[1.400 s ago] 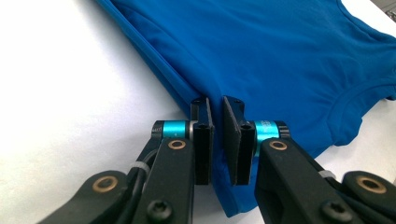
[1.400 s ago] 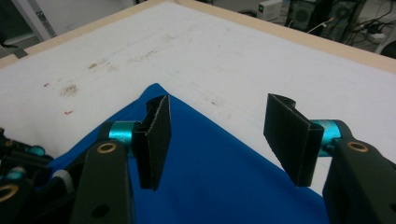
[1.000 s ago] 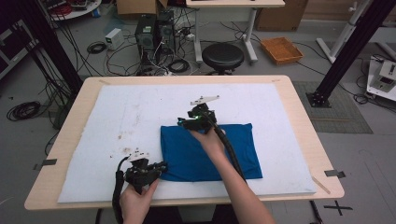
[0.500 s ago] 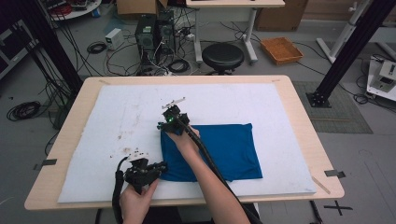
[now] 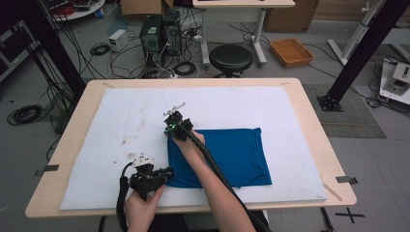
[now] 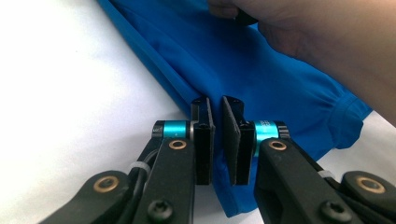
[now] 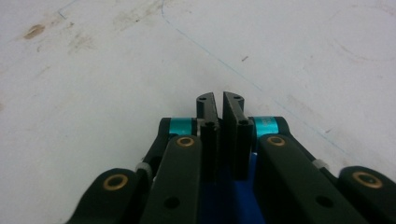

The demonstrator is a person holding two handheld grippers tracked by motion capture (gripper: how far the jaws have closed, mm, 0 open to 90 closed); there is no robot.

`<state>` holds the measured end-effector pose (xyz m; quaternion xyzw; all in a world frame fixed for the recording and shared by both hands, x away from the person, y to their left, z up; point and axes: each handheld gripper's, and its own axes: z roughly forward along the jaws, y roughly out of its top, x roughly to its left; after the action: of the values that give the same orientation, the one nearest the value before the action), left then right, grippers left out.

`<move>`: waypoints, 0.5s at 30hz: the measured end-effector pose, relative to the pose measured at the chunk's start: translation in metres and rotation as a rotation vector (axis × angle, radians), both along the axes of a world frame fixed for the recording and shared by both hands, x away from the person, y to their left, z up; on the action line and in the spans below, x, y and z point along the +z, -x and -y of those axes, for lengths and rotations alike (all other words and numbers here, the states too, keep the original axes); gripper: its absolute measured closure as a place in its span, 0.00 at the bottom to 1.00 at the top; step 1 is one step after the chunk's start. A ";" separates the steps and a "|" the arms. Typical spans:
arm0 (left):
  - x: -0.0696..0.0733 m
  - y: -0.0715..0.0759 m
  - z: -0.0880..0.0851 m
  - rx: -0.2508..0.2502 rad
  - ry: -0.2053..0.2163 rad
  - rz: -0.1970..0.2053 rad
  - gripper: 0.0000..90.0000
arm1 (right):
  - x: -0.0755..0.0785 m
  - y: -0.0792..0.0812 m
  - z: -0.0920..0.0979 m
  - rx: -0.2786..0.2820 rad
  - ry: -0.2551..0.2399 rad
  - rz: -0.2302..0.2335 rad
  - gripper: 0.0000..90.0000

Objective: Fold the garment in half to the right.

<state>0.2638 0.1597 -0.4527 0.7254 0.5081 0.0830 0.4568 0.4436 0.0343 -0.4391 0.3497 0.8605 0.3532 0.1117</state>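
A blue cloth (image 5: pixel 232 154) lies folded flat on the white mat (image 5: pixel 121 121). My left gripper (image 5: pixel 164 175) is at the cloth's near left corner. In the left gripper view its jaws (image 6: pixel 215 105) are shut on the folded edge of the cloth (image 6: pixel 243 60). My right gripper (image 5: pixel 170 131) is low at the far left corner. Its jaws (image 7: pixel 219 100) have just been closing and now stand shut, with blue cloth (image 7: pixel 233 200) between their lower parts and the tips over bare mat. The right hand (image 6: pixel 327 37) rests on the cloth.
The mat covers most of the wooden table (image 5: pixel 314 121). Dark specks (image 5: pixel 140 155) and stains mark the mat left of the cloth. On the floor beyond the table are a black stool (image 5: pixel 230 57), computer towers (image 5: pixel 159 31) and cables.
My right gripper has moved left along the cloth's far edge to its far left corner and come down. The left gripper has kept still.
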 end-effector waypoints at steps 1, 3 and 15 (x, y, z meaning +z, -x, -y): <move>0.000 0.001 0.000 0.000 -0.002 0.008 0.92 | 0.001 0.001 0.000 0.004 0.000 0.005 0.96; 0.001 0.002 0.000 0.003 -0.001 0.016 0.93 | 0.005 0.002 0.001 0.011 -0.005 0.018 0.97; 0.025 0.006 0.014 -0.056 0.046 0.090 0.94 | 0.047 0.006 0.045 0.055 -0.184 0.029 0.97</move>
<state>0.2576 0.1454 -0.4280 0.7242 0.4685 0.0912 0.4977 0.4372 -0.0111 -0.3921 0.3294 0.8321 0.4387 0.0819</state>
